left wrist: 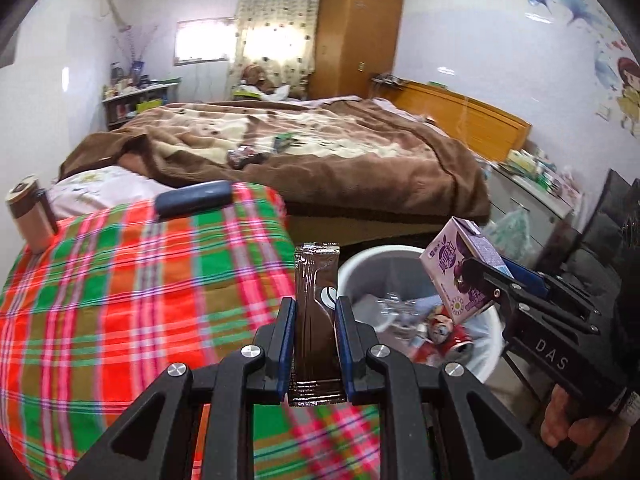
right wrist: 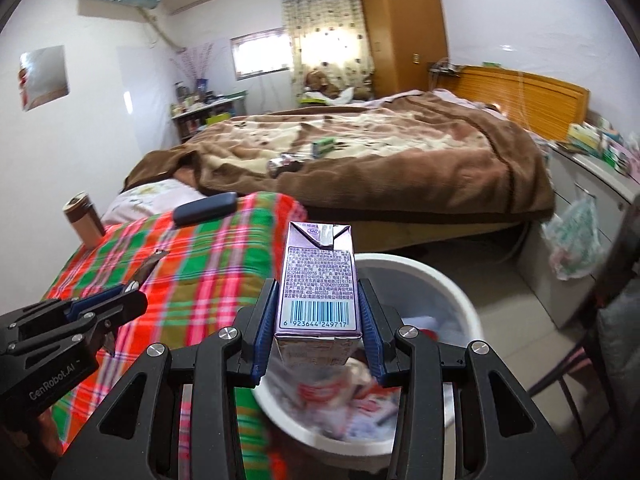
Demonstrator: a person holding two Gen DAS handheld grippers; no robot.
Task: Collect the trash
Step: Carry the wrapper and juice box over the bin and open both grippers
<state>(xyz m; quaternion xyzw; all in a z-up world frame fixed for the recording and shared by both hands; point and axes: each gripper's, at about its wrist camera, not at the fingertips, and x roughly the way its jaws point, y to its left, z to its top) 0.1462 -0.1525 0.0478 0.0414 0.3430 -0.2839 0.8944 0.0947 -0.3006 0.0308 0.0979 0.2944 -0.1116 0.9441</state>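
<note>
left wrist view: the left gripper points forward and down over the edge of a plaid cloth, jaws nearly closed and pinching one brown sachet that stands upright between the pads. just right of it is one white bin on the floor, already holding cans and wrappers. the right gripper comes in from the right edge with a hand on its grip, tilted over the bin and clamped on one purple carton. further off – one brown cup and one dark case on the cloth, and two bits of litter on the bed.

right wrist view: the right gripper angles down over the bin, jaws partway open and tight on the carton, barcode side facing up. the left gripper shows at the left edge over the cloth – the sachet pokes out of it edge-on.
</note>
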